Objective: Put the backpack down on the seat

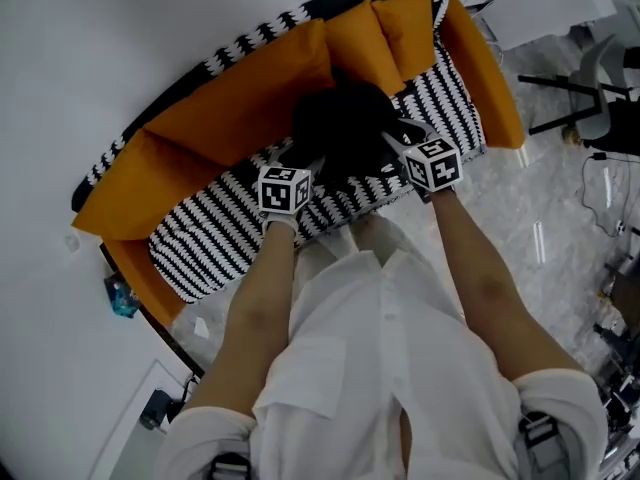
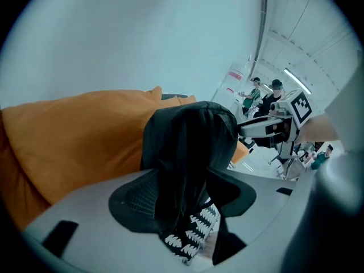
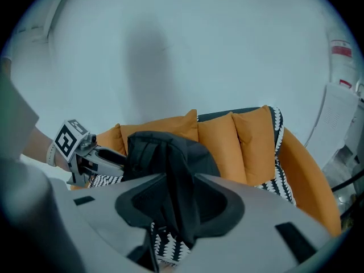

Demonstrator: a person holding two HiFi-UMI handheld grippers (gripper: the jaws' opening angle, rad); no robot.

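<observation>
black backpack [image 1: 345,128], soft and slumped, sits on the striped seat [image 1: 230,230] against orange cushions [image 1: 240,98]; my left gripper [image 2: 187,201] and right gripper [image 3: 179,203] stand parted, its fabric loose between each pair of jaws.

The soft black fabric backpack [image 1: 345,128] is plain black all over. The sofa's padded seat [image 1: 230,233] carries black-and-white zigzag stripes; its plump back cushions [image 1: 250,98] and side arms are solid orange. The person's loose shirt [image 1: 380,368] is white, the stone floor [image 1: 560,218] pale grey and veined.
</observation>
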